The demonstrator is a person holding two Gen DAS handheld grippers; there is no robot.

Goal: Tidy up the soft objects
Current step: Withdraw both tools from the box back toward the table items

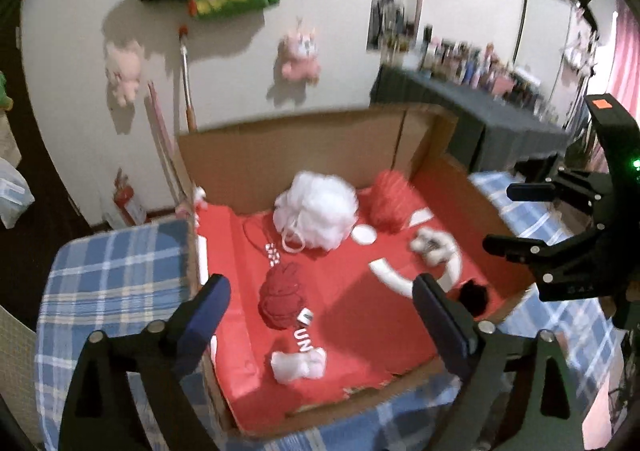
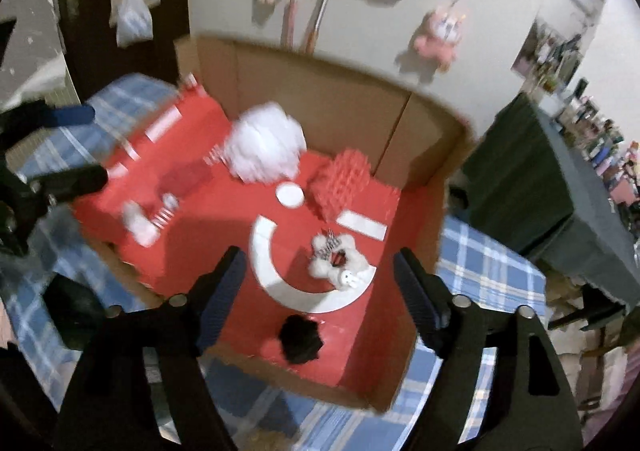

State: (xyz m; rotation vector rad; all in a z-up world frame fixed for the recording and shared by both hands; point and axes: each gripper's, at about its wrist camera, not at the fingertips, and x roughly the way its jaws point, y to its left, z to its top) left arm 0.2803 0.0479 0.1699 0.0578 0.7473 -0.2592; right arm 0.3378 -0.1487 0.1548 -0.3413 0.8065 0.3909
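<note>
Two spread fingers of the left gripper (image 1: 320,315) frame the left wrist view, holding nothing, poised above the near rim of the cardboard box (image 1: 280,147), whose tall back wall closes off the far side while the red floor stays open around the items. Inside lie a white mesh pouf (image 1: 316,211), a red sponge (image 1: 390,201) by the back right corner, a red knitted toy (image 1: 280,299), a small white plush (image 1: 298,365) near the front edge, and a blurred white fuzzy piece (image 1: 434,247). The right gripper (image 1: 508,217) reaches in from the right, jaws apart. From the right wrist view, its fingers (image 2: 224,291) gape empty over the box's near edge, a black fluffy ball (image 2: 300,339) just inside; motion blur smears the pouf and the left side.
</note>
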